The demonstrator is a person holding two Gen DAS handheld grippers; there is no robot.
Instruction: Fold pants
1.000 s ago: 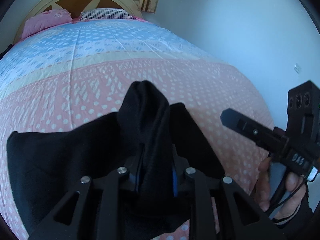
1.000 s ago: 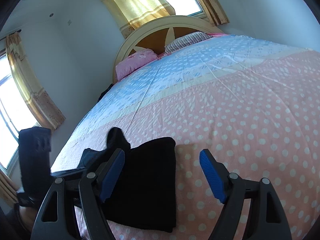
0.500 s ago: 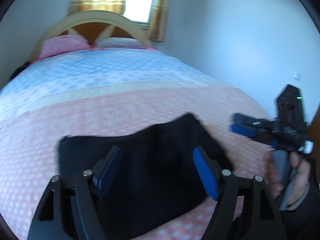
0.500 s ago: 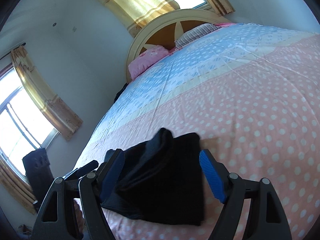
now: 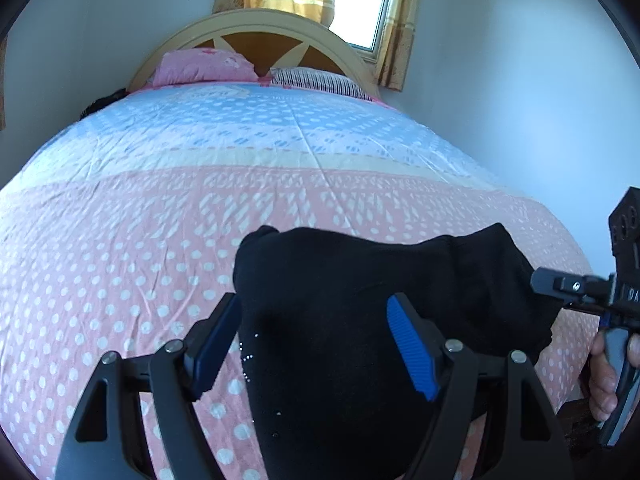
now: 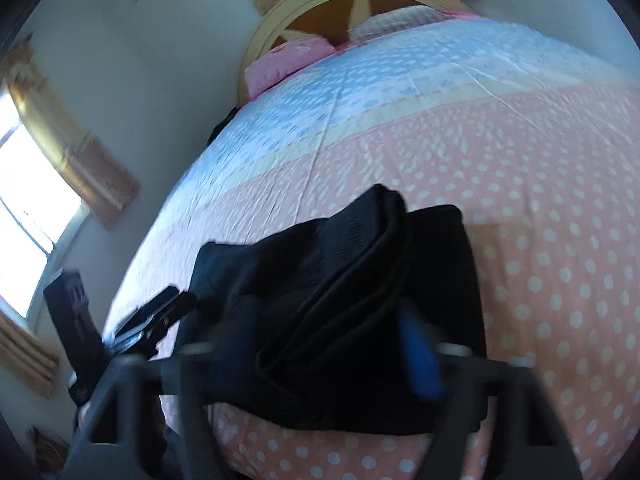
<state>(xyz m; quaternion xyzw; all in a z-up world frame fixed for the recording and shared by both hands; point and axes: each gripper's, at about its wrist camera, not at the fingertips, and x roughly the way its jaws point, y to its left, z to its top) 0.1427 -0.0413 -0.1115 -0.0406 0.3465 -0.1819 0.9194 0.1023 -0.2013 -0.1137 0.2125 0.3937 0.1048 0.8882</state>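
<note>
Left wrist view shows the left gripper (image 5: 314, 344) with its ribbed blue pads (image 5: 410, 354) spread wide, straddling the near edge of soft black pants (image 5: 360, 300) folded into a thick, rounded bundle just ahead on a pink polka-dot quilt (image 5: 120, 248). At the right edge a hand (image 5: 604, 372) holds the right gripper (image 5: 552, 282) beside the bundle. Right wrist view is blurred; its jaws also stand apart, with layered, ridged folds of the pants between them.

Pants (image 5: 360, 320): matt black knit cloth. Quilt (image 5: 160, 220): smooth printed cotton, creased. Headboard (image 5: 256, 40): glossy painted wood.
</note>
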